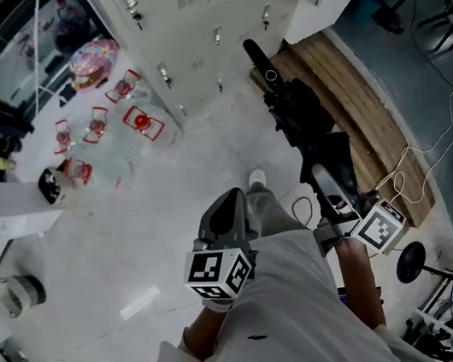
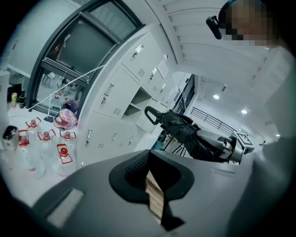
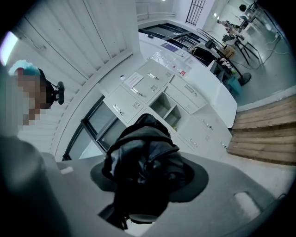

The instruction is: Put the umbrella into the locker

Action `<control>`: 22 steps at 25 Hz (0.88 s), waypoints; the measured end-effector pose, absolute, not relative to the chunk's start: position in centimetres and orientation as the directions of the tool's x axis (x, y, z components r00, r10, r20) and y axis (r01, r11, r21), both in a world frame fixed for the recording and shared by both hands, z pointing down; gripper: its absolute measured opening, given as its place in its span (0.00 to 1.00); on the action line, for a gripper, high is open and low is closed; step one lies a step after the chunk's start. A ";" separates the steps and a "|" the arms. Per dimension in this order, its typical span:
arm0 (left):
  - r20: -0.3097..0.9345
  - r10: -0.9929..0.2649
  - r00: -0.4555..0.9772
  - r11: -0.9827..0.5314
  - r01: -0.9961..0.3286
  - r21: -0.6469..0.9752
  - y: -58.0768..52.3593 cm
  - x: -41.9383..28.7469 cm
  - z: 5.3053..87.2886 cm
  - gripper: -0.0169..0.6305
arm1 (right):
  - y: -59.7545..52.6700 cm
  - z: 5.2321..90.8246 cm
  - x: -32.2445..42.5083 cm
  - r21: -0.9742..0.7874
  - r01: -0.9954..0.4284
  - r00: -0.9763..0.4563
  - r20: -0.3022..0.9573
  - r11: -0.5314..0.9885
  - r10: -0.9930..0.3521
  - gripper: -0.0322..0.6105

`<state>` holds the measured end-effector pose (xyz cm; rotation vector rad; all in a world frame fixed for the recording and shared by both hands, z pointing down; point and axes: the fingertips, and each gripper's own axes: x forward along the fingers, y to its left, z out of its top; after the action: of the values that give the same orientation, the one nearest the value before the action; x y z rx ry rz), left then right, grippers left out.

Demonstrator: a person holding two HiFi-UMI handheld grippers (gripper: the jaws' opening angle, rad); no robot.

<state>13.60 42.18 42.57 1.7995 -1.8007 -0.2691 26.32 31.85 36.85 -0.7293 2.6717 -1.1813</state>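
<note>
**Umbrella's in hand, locker's not fed yet**

The right gripper (image 1: 332,187) has its fingers clamped round the folded black umbrella (image 1: 297,115). It's held roughly level, handle end toward the lockers (image 1: 181,19) and well short of them. The left gripper (image 1: 228,212) has its fingers together on nothing. I'd line the handle up with the open compartment (image 3: 167,109), feed it in lengthwise, and let go only once it's resting inside, or the loose canopy may snag. That compartment looks empty, and the doors around it look shut. Can't tell what's in the clear bottles (image 1: 99,124).
</note>
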 end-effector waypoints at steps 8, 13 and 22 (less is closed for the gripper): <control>0.223 -0.972 0.075 0.045 -0.870 0.491 38.1 10.6 41.1 0.04 | 29.0 37.0 23.8 -0.756 -0.336 -0.873 0.028 0.561 -0.486 0.44; 0.240 -0.965 0.105 0.025 -0.875 0.483 33.9 9.3 40.9 0.04 | 25.1 37.0 22.3 -0.767 -0.335 -0.867 0.024 0.547 -0.497 0.44; 0.235 -0.964 0.122 -0.004 -0.894 0.448 24.7 8.8 38.7 0.04 | 16.8 37.0 21.8 -0.820 -0.299 -0.862 0.011 0.489 -0.507 0.44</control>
<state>8.79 24.73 38.72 1.9169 -1.7917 -0.1883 21.77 16.78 37.03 -0.6902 2.5030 -1.3091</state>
